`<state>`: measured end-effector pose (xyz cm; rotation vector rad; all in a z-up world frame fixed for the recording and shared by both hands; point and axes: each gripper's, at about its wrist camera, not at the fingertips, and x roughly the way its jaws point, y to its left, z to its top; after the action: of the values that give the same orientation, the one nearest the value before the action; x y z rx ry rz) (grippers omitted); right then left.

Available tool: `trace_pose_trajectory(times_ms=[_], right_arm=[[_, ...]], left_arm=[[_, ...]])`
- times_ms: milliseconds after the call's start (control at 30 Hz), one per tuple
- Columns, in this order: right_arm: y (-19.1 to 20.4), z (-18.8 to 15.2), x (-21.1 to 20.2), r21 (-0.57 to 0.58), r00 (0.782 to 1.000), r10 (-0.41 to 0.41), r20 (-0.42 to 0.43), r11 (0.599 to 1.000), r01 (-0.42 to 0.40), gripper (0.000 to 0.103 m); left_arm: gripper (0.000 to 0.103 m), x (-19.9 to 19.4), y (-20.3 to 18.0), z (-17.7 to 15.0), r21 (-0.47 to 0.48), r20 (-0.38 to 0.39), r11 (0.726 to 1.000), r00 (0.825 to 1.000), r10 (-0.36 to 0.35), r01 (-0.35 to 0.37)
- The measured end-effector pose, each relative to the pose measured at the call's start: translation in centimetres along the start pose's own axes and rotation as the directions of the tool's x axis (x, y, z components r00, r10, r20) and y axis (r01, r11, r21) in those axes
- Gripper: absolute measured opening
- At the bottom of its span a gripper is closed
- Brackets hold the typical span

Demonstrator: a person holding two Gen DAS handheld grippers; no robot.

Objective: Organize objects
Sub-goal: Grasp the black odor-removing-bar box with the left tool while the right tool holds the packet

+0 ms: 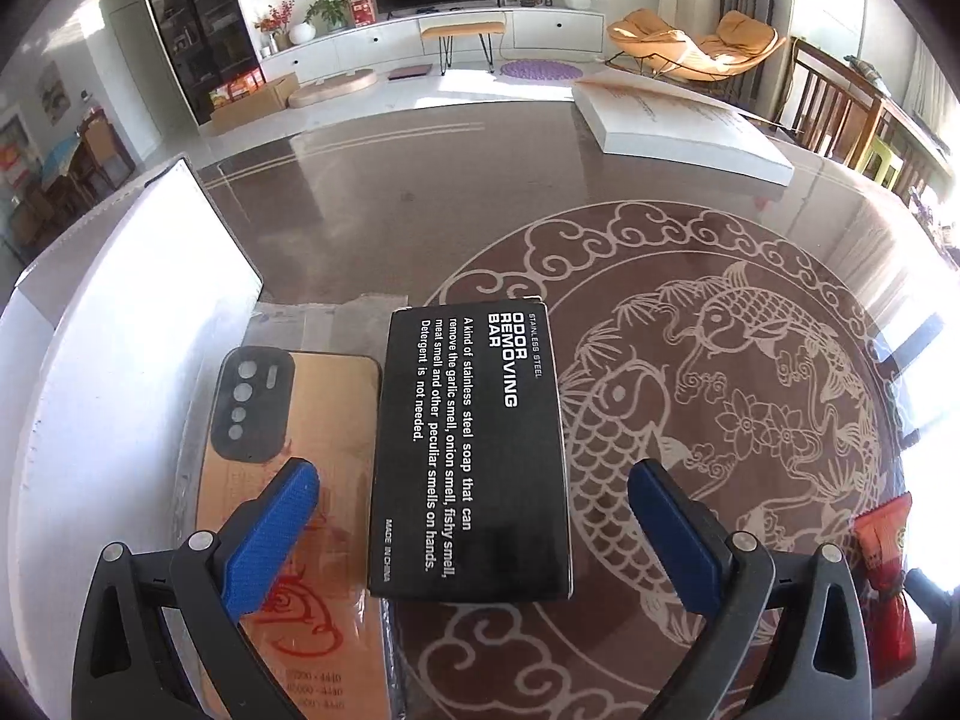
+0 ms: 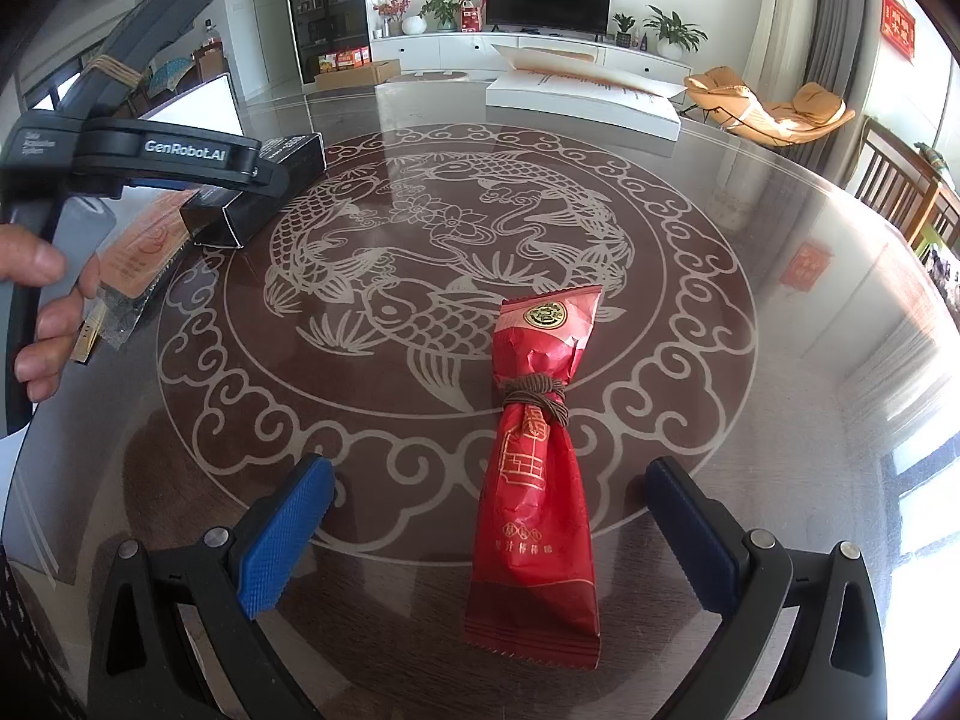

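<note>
left wrist view: left gripper [image 1: 474, 516] hangs over the black box [image 1: 471, 450], fingers apart; right gripper [image 2: 489, 519] likewise straddles the red packet [image 2: 537, 462].

phone case [image 1: 288, 480]: bottom cut off, left claw overlaps | red packet [image 1: 885, 576]: edge-clipped

on the tabletop [image 1: 390, 192], the odor bar box [image 1: 471, 450] lies between the left gripper [image 1: 474, 516] fingers [image 1: 270, 540], touching neither. the phone [image 1: 288, 468] lies flat just left of the box, partly under the left finger. a white box [image 1: 678, 126] sits far ahead, to the right. the tied wrapper packet [image 2: 540, 462] lies lengthwise between the right gripper [image 2: 489, 528] fingers [image 2: 288, 528], nearer the right one, apart from both.
</note>
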<state>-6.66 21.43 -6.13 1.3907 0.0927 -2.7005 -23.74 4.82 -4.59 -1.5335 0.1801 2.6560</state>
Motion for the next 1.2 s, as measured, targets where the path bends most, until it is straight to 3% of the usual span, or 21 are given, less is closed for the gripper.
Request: trace_pose_trajectory(times_ms=[33, 100, 233, 433, 500, 600, 700, 833, 1200], right_arm=[[0.0, 0.0, 0.0, 0.000, 1.000, 0.000, 0.000, 1.000, 0.000, 0.103], [0.0, 0.0, 0.0, 0.000, 1.000, 0.001, 0.000, 1.000, -0.001, 0.103], [0.0, 0.0, 0.0, 0.000, 1.000, 0.001, 0.000, 1.000, -0.001, 0.103], [0.0, 0.0, 0.0, 0.000, 1.000, 0.000, 0.000, 1.000, 0.000, 0.103], [0.0, 0.0, 0.0, 0.000, 1.000, -0.001, 0.000, 1.000, 0.001, 0.103], [0.0, 0.0, 0.0, 0.000, 1.000, 0.000, 0.000, 1.000, 0.000, 0.103], [0.0, 0.0, 0.0, 0.000, 1.000, 0.000, 0.000, 1.000, 0.000, 0.103], [0.0, 0.0, 0.0, 0.000, 1.000, -0.004, 0.000, 1.000, 0.004, 0.103], [0.0, 0.0, 0.1, 0.000, 1.000, -0.003, 0.000, 1.000, 0.003, 0.103]], left_arm=[[0.078, 0.4, 0.2, 0.0, -0.012, 0.005, 1.000, 1.000, -0.011, 0.011], [0.058, 0.0, -0.3, -0.4, 0.018, 0.039, 1.000, 0.999, 0.017, -0.018], [0.058, -2.2, -1.6, -4.2, 0.055, 0.063, 0.998, 0.998, -0.015, 0.012], [0.058, -7.1, -2.4, -14.0, 0.050, 0.063, 0.997, 0.996, -0.063, 0.060], [0.061, -8.1, -2.5, -16.6, 0.040, 0.076, 0.996, 0.994, -0.083, 0.080], [0.100, -7.9, -2.7, -17.4, 0.066, 0.059, 0.997, 0.997, -0.046, 0.042], [0.101, -7.3, -1.9, -16.8, 0.034, 0.032, 0.995, 0.995, -0.091, 0.090], [0.103, -7.2, -1.7, -17.3, 0.036, 0.069, 0.996, 0.994, -0.085, 0.083], [0.103, -7.4, -1.6, -17.4, 0.035, 0.077, 0.996, 0.993, -0.089, 0.086]])
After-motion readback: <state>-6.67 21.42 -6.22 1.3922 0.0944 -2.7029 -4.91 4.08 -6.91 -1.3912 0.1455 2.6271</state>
